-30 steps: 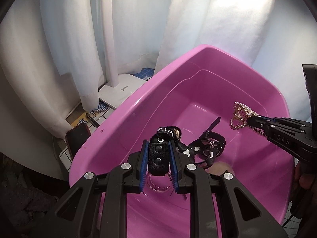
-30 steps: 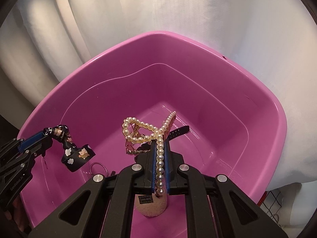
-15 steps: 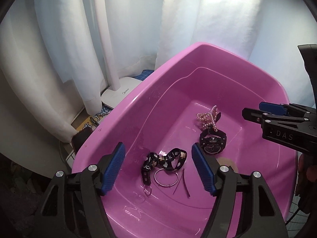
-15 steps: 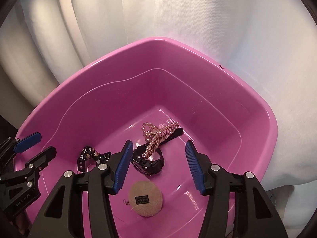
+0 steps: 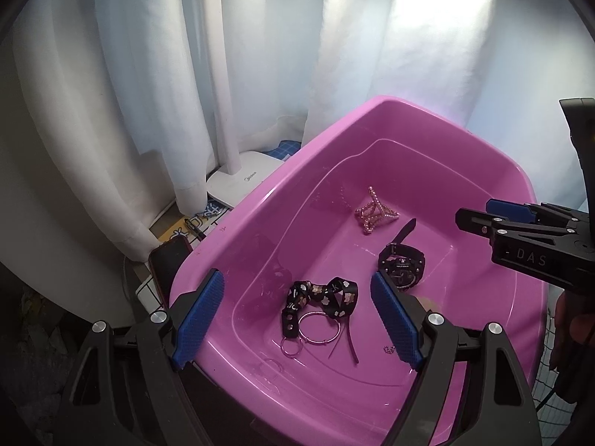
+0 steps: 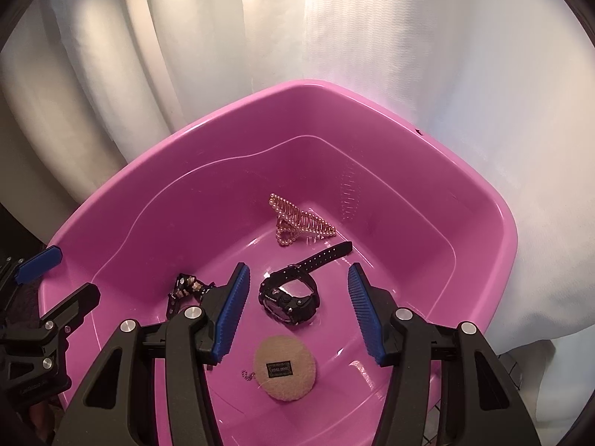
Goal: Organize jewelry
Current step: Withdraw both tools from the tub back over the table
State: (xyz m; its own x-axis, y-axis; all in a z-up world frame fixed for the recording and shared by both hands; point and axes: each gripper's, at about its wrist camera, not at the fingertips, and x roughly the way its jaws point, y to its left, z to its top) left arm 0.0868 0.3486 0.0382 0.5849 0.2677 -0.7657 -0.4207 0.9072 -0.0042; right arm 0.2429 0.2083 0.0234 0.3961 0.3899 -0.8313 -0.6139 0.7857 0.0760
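Pearl clip (image 6: 301,221) dropped into basin (image 6: 465,200).

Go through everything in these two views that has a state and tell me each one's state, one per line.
left gripper: jaws open, holding nothing
right gripper: jaws open, holding nothing
pink tub: upright, uncovered
pearl hair claw: lying loose in tub
black watch: strap unbuckled, in tub
patterned strap: crumpled on tub floor
round pad: lying flat

Backlit white curtains (image 5: 130,93), white lamp base (image 5: 241,180)
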